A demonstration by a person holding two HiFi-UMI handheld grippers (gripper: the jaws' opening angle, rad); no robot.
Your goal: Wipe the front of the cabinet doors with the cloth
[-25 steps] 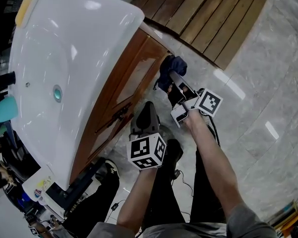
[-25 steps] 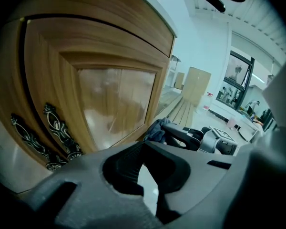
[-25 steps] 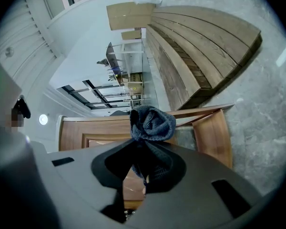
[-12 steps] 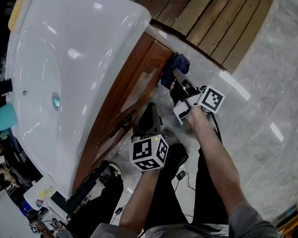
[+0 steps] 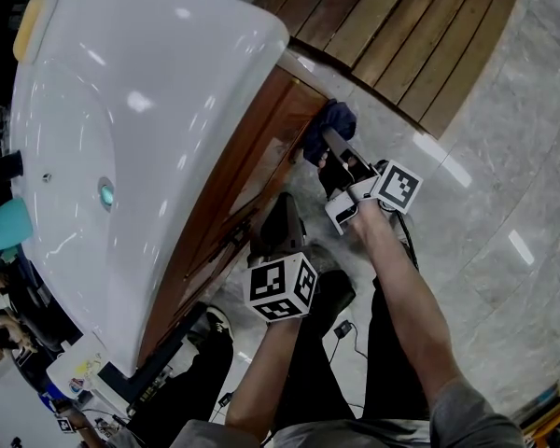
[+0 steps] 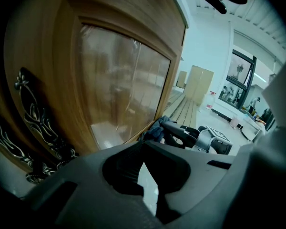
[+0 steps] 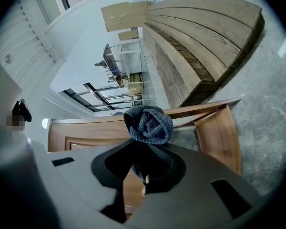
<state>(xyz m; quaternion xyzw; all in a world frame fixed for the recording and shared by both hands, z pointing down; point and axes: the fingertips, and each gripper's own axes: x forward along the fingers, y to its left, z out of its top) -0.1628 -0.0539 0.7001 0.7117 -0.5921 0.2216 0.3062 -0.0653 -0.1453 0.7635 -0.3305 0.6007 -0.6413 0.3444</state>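
A dark blue knitted cloth [image 5: 329, 122] is bunched in my right gripper [image 5: 336, 146], which is shut on it. The cloth presses against the far edge of the brown wooden cabinet door [image 5: 252, 166] under the white basin. In the right gripper view the cloth [image 7: 149, 123] bulges out of the right gripper [image 7: 145, 144] in front of the door [image 7: 86, 128]. My left gripper [image 5: 276, 215] hangs shut and holds nothing, close to the door's ornate metal handle [image 6: 35, 123]. The left gripper view shows the glossy door panel [image 6: 119, 89], with the cloth [image 6: 155, 130] at its far lower corner.
The white basin [image 5: 140, 110] overhangs the cabinet at the left. A wooden plank platform [image 5: 401, 26] lies beyond the cabinet's far end. Grey marble floor [image 5: 504, 175] spreads to the right. The person's legs and a cable [image 5: 341, 329] are below the grippers.
The right gripper has carried the cloth a little further along the door towards its far edge, then held still. The left gripper has hardly moved.
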